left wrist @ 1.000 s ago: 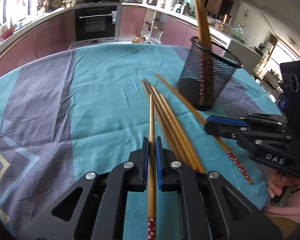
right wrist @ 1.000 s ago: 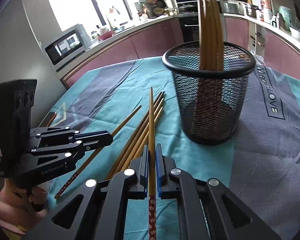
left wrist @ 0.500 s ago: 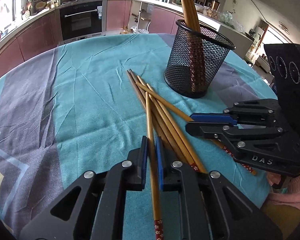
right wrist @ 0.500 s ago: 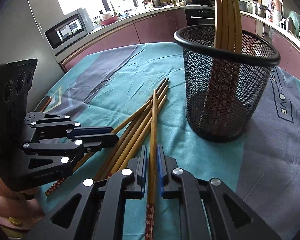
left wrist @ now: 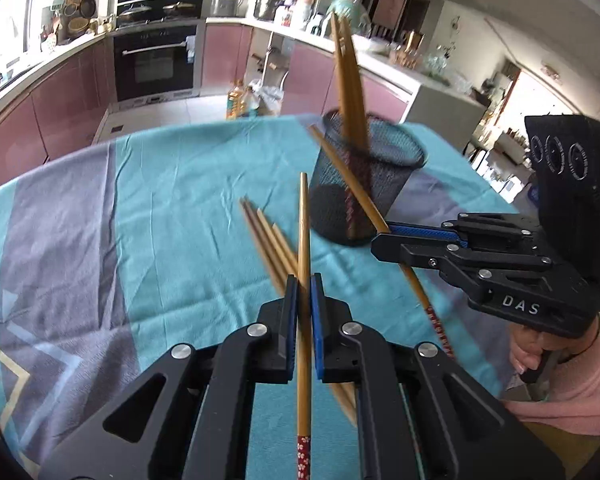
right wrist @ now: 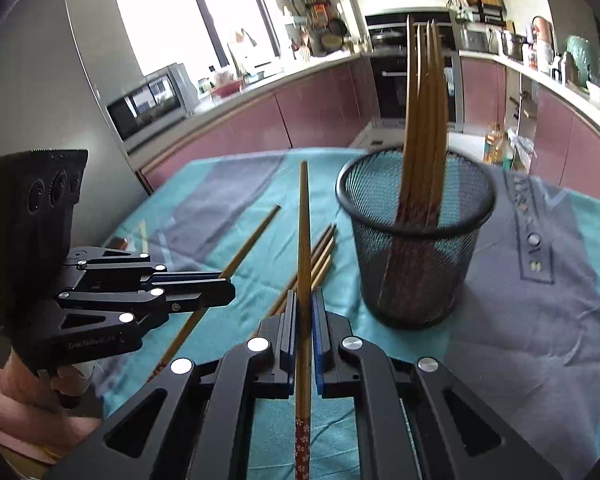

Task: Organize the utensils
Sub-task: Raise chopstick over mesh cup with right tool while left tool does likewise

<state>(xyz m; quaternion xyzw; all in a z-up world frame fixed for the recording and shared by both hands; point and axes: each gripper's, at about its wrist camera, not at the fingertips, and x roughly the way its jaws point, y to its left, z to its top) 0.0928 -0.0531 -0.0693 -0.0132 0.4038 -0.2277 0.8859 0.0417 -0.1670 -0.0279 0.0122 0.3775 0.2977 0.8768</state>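
Oven (left wrist: 156, 60), microwave (right wrist: 148, 100), oil bottle (left wrist: 236, 100).

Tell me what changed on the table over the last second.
Both tools lifted. The left tool and right tool each raised its clamped chopstick off the pile, tips tilted up toward the mesh cup. Neither grip changed. The cup, its chopsticks and the remaining pile stayed put.

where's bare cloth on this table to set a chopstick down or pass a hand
Free: the wide teal and grey tablecloth left of the loose chopsticks, out to the table edge, and the grey cloth right of the mesh cup in the right wrist view. Crowded: the strip between both grippers and the cup, where the loose chopsticks lie. The cup already holds several sticks.
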